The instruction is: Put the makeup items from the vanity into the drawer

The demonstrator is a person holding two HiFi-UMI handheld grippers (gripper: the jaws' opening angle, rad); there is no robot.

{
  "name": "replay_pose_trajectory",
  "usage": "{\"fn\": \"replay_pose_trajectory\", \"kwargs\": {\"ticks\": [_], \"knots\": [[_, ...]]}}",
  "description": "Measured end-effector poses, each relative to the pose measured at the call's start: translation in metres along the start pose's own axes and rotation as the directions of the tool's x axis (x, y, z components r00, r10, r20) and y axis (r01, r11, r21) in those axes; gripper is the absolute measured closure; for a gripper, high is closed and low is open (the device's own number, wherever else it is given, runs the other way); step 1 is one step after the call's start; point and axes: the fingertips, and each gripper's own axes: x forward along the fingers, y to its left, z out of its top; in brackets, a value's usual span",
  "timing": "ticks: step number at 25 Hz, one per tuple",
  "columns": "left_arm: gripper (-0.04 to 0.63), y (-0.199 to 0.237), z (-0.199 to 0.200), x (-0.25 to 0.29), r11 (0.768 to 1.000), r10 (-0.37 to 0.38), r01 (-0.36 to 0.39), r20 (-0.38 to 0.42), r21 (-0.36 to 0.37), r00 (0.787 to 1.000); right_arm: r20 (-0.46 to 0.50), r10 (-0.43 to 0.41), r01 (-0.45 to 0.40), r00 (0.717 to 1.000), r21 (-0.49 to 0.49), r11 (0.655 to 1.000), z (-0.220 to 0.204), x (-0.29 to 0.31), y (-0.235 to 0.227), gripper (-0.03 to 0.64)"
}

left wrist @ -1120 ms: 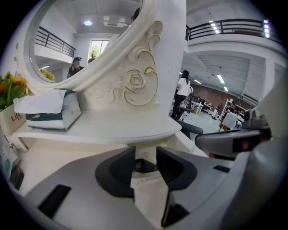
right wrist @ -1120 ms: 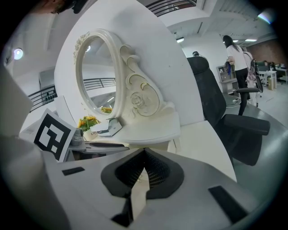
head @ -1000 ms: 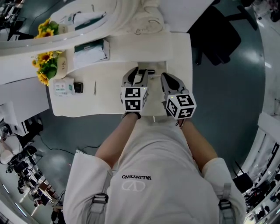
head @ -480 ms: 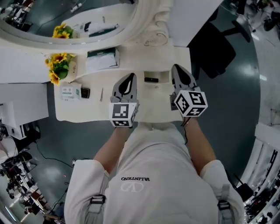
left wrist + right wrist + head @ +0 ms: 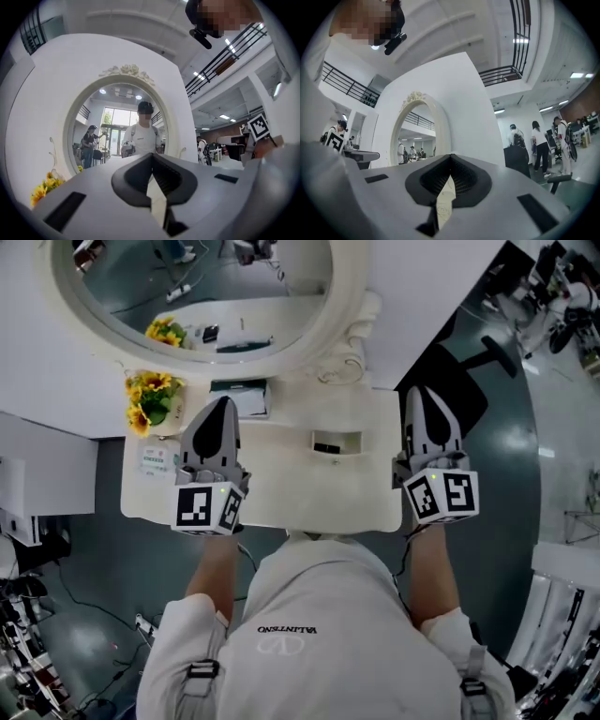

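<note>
Held level and well above the cream-white vanity table [image 5: 281, 488]: the left gripper [image 5: 223, 405] over the table's left part, the right gripper [image 5: 419, 393] over its right edge, well apart from each other. Fingers [image 5: 133, 180] of the left one pressed together at the tips, nothing between them. Fingers [image 5: 429, 183] of the right one also closed tip to tip, empty.

In the middle of the table top, a small rectangular recess [image 5: 349, 439] with a small black makeup item [image 5: 326, 446] lying inside; whether this is the drawer, cannot tell. Near the left edge, a flat white-and-green box [image 5: 156, 460], partly hidden by the left gripper. Behind it, a bunch of yellow sunflowers [image 5: 150, 397] and a white packet with a dark green band [image 5: 239, 397], both below the oval mirror with the cream carved frame [image 5: 323, 334].
</note>
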Motion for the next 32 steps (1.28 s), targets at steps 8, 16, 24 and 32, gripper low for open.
{"fn": "replay_pose_trajectory", "kwargs": {"ticks": [8,16,24,32], "knots": [[0.591,0.014,0.068,-0.021,0.999,-0.012,0.006,0.123,0.047,0.992,0.077,-0.06,0.067,0.995,-0.089,0.994,0.062,-0.031,-0.005,0.606],[0.591,0.015,0.097,-0.022,0.997,-0.026,0.012,0.179,0.075,0.983,0.102,-0.13,0.139,0.986,-0.08,0.987,0.079,-0.05,-0.029,0.606],[0.592,0.021,0.085,-0.025,0.998,-0.024,0.014,0.156,0.065,0.988,0.077,-0.159,0.165,0.984,-0.077,0.983,0.071,-0.066,-0.042,0.606],[0.591,0.022,0.085,-0.029,0.997,-0.016,0.006,0.142,0.072,0.99,0.065,-0.144,0.148,0.987,-0.06,0.987,0.066,-0.065,-0.042,0.606]]}}
